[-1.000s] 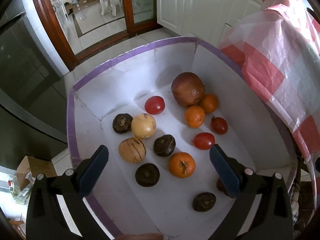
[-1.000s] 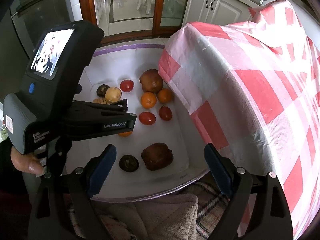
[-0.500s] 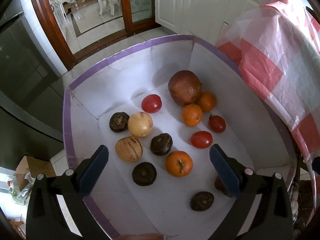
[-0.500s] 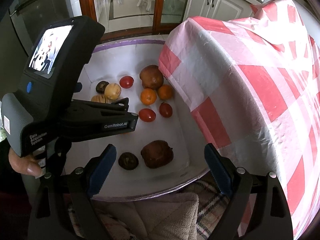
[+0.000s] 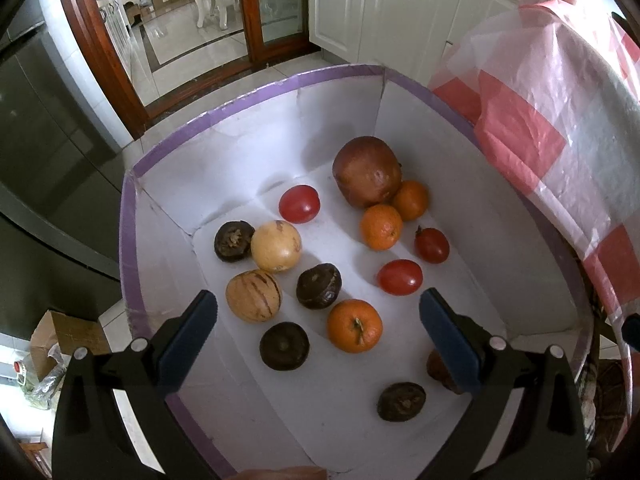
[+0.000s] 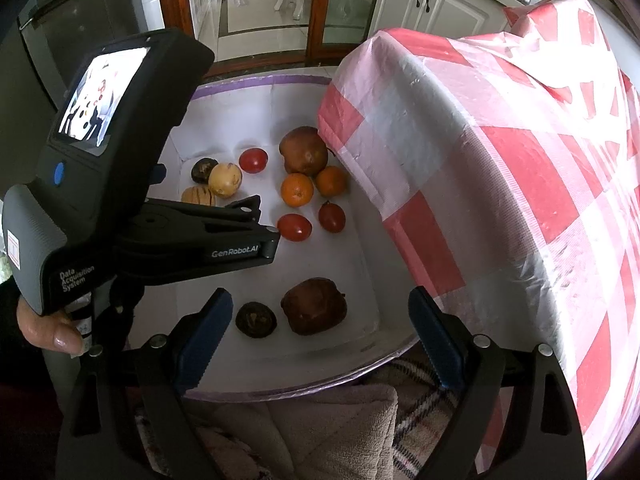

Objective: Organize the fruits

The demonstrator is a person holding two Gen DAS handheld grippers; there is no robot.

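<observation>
A white box with a purple rim (image 5: 132, 208) holds several loose fruits. A large brown pomegranate (image 5: 366, 172) lies at the back beside two oranges (image 5: 381, 227). A third orange (image 5: 354, 325) lies near the front, with red tomatoes (image 5: 399, 277), yellow striped melons (image 5: 253, 295) and dark passion fruits (image 5: 284, 346) around it. My left gripper (image 5: 318, 322) is open and empty above the near orange. My right gripper (image 6: 320, 338) is open and empty above a second brown pomegranate (image 6: 314, 311) at the box's near end (image 6: 280, 376). The left gripper body (image 6: 120, 184) hides part of the fruit.
A red and white checked plastic cloth (image 6: 500, 200) drapes over something tall along the box's right side and overhangs it (image 5: 552, 100). A folded towel (image 6: 304, 432) lies in front of the box. Behind are tiled floor, white cabinets and a dark fridge (image 5: 44, 140).
Both grippers have crept slightly, so the fruits sit a little lower left in the left wrist view. Both stay open and empty. No fruit has moved.
</observation>
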